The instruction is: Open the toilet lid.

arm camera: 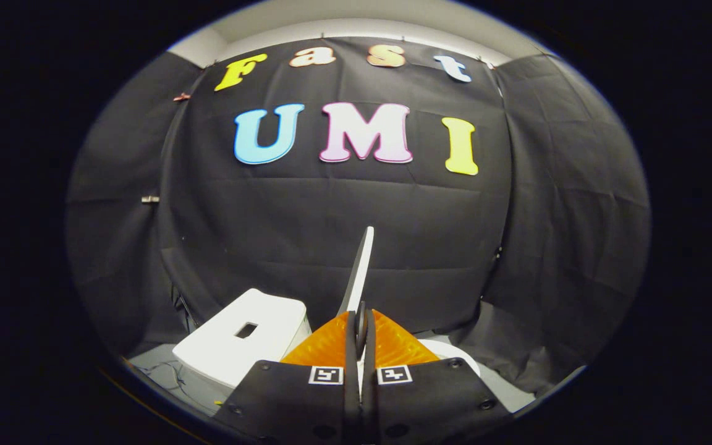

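Note:
The white toilet lid (359,272) is seen edge-on as a thin blade rising steeply from between my fingers toward the back wall. My gripper (361,324) is shut on the lid's edge, with both fingers pressed against its two faces. Left of the fingers stands the white toilet tank (226,349), with a small dark rectangular opening in its top. A curved strip of the white bowl rim (458,353) shows just right of the fingers. The rest of the bowl is hidden behind the gripper's body.
Black cloth walls close the booth behind and on both sides. A pale floor (152,358) with some thin cables lies left of the tank, and a strip of pale floor (510,392) runs along the right.

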### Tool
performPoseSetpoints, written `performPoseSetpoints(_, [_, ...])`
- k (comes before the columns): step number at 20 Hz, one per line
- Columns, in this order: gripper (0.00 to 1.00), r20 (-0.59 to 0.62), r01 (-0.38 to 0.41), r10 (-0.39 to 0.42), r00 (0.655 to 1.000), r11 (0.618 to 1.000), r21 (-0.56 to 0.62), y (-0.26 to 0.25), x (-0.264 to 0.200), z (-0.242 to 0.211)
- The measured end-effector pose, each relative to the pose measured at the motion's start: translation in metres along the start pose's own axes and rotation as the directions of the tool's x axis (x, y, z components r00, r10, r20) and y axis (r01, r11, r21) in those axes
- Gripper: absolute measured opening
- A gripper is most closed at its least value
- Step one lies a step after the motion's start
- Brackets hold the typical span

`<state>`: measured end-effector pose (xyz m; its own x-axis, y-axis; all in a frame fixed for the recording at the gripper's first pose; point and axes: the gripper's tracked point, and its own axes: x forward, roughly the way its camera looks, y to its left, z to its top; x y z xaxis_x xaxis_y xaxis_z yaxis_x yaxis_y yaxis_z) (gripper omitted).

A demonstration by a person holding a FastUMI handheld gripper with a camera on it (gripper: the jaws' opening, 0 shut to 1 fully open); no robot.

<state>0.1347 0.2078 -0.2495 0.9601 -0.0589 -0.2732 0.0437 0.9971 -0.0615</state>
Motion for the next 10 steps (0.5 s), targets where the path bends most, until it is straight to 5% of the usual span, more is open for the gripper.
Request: performPoseSetpoints(10, [0.06,0.026,-0.105,0.108,0.994,0.990,-0.092,0.096,-0.004,0.011])
